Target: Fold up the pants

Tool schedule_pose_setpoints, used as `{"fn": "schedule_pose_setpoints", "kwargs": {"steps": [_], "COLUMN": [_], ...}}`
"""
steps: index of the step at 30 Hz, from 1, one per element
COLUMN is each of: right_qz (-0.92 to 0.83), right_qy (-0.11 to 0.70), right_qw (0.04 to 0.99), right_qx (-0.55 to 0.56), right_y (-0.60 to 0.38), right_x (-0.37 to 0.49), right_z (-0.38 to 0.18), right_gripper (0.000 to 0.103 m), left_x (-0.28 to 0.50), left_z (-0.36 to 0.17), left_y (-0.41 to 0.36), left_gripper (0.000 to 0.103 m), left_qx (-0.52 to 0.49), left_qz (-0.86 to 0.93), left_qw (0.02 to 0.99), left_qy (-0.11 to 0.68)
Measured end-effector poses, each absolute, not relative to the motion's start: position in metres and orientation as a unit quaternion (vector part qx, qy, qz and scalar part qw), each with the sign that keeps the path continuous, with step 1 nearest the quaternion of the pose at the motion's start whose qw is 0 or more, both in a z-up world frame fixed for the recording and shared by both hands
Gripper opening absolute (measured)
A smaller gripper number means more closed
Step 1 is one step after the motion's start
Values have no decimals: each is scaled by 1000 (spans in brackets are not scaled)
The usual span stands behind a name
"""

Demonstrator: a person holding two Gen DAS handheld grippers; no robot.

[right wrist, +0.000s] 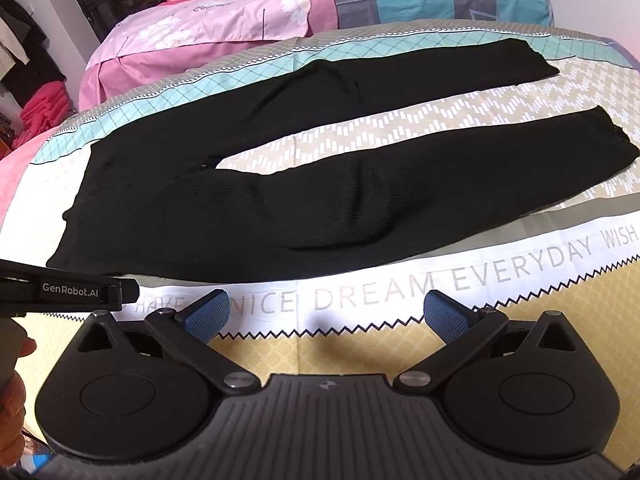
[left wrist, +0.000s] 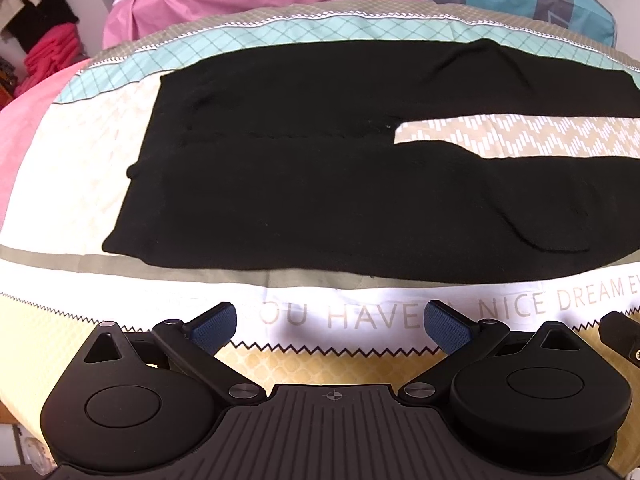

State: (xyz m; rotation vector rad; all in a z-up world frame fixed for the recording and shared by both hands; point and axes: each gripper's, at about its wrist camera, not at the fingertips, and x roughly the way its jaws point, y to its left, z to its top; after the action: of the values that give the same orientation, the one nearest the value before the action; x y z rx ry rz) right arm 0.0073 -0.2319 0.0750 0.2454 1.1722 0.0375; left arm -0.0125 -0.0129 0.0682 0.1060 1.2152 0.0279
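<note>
Black pants (left wrist: 320,184) lie flat on the patterned bedspread (left wrist: 360,312), waistband to the left, both legs running right with a gap between them. In the right wrist view the pants (right wrist: 280,208) show whole, the leg cuffs at the far right. My left gripper (left wrist: 330,328) is open and empty, hovering just in front of the pants' near edge by the waist part. My right gripper (right wrist: 326,316) is open and empty, in front of the near leg. The left gripper's body (right wrist: 72,292) shows at the left of the right wrist view.
The bedspread carries printed lettering (right wrist: 440,280) along the near side. Pink and blue pillows (right wrist: 320,4) lie at the far side of the bed. Clothes (left wrist: 48,56) are stacked off the bed at the far left.
</note>
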Motion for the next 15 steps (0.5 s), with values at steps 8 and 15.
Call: {"fn": "schedule_pose_setpoints", "kwargs": {"steps": [8, 15], "right_qz": [18, 15], "right_qy": [554, 560], "right_qw": [825, 820], "right_qx": [116, 118], "right_y": [-227, -225], "right_x": [9, 9], "right_z": [73, 69], "right_gripper": [103, 103], "left_x": [-8, -5], "left_z": [69, 66], "left_y": [-10, -9], "left_gripper": [103, 103], "left_qx": [51, 54], "left_qz": [14, 12], "left_qw": [820, 817], "left_qy": [570, 573]}}
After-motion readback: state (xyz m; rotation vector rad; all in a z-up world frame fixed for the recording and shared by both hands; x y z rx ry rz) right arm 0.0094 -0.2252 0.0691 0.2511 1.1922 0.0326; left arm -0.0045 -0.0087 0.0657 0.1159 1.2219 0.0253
